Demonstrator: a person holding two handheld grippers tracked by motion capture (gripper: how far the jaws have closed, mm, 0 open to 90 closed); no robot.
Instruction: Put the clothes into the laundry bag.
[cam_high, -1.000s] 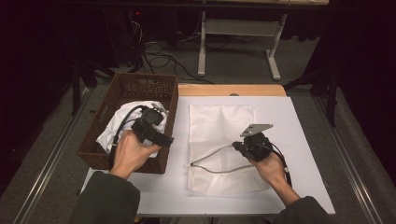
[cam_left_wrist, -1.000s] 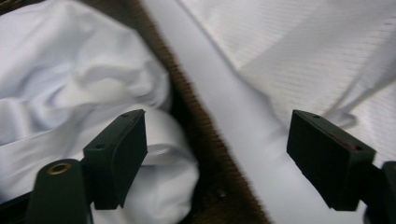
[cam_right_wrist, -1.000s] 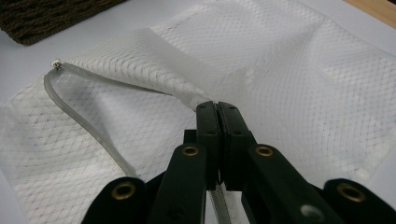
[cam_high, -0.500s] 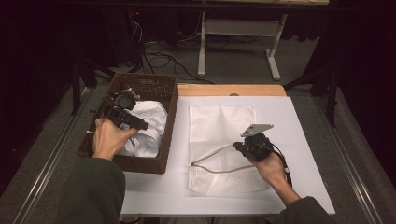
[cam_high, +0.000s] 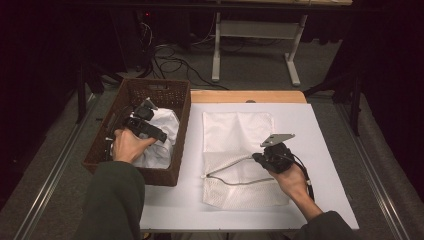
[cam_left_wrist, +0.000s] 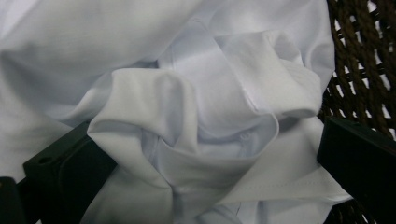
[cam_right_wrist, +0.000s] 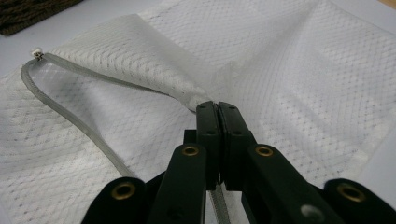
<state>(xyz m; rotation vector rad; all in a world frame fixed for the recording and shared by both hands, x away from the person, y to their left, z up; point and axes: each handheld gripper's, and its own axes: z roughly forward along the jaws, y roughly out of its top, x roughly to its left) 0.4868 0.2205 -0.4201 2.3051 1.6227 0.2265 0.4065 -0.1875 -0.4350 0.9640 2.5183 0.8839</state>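
Observation:
A heap of white cloth (cam_high: 161, 145) lies in the brown wicker basket (cam_high: 181, 131) at the table's left. My left gripper (cam_high: 160, 136) is down on the heap. In the left gripper view its jaws stand wide apart, open, with a bunched fold of the white cloth (cam_left_wrist: 205, 126) between them. A white mesh bag (cam_high: 239, 131) lies flat on the white table, its grey zipper edge (cam_high: 226, 172) parted. My right gripper (cam_high: 257, 158) is shut on the upper lip of that opening, and the right gripper view shows the mesh bag (cam_right_wrist: 299, 70) pinched at the gripper's (cam_right_wrist: 217, 110) tips.
The white table top (cam_high: 325, 150) extends right of and in front of the bag. A wooden strip (cam_high: 245, 96) runs along the far edge. Cables and a desk frame (cam_high: 250, 30) sit on the floor beyond. The basket weave (cam_left_wrist: 359, 60) is close beside my left gripper.
My left gripper swung to the basket's left side, then came back right and down onto the cloth. The right gripper has stayed still, holding the bag's edge.

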